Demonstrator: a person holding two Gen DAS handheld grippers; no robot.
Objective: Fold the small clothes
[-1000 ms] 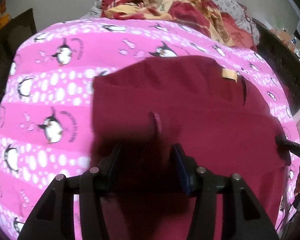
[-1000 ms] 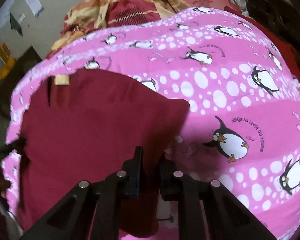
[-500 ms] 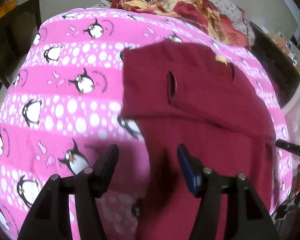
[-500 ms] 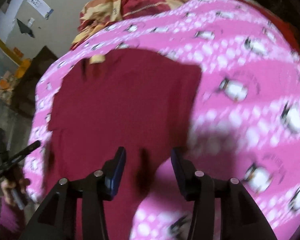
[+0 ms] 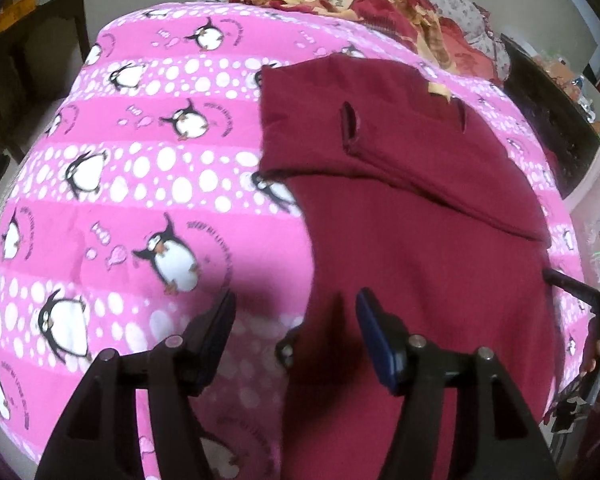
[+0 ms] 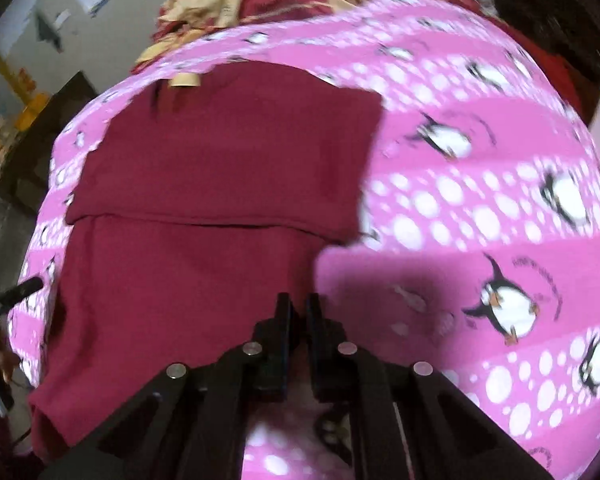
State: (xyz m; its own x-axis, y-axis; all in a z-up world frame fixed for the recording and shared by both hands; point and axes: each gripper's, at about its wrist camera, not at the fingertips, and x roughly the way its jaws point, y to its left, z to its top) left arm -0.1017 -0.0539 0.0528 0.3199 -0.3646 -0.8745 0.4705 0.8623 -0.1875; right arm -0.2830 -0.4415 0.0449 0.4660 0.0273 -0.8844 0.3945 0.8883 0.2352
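Since a second earlier, both grippers had drawn apart off the maroon garment (image 5: 420, 240), whose top part now lay folded down over its body. It lay flat on the pink penguin-print bedspread (image 5: 140, 200), a tan label (image 5: 436, 89) at its far edge. The left gripper (image 5: 296, 312), its fingers released and just opening wider, stood over the garment's left edge, pressing nothing. The right gripper (image 6: 298, 312) had just snapped shut, fingers clenched empty beside the garment's right edge.
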